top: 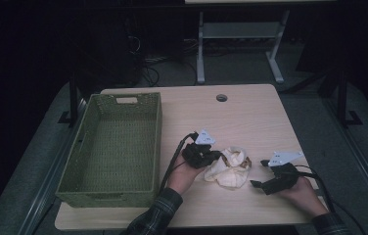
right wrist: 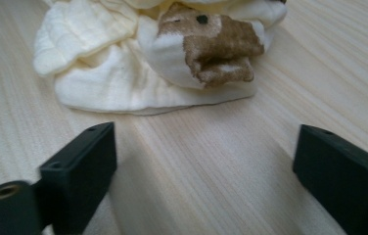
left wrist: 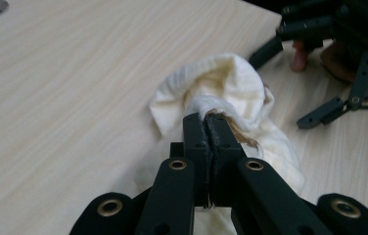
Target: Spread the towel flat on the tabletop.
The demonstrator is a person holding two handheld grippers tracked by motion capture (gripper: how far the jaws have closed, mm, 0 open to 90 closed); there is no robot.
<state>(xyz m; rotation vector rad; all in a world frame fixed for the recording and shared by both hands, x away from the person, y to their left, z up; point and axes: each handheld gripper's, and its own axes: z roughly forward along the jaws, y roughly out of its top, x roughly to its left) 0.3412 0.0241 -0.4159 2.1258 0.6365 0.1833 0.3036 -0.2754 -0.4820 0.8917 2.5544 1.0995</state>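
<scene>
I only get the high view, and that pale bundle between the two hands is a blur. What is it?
Observer: A cream cloth, crumpled, with a brown animal face printed on it.
Operator: Is the left gripper holding it?
Observer: Yes, the left gripper is shut on a fold of the cloth.
Operator: And the right gripper?
Observer: The right gripper is open, with bare table between its jaws; the cloth lies just beyond them.

One cream cloth (top: 229,168), one green basket (top: 77,161), two hand-held grippers, one table (top: 250,117).
</scene>
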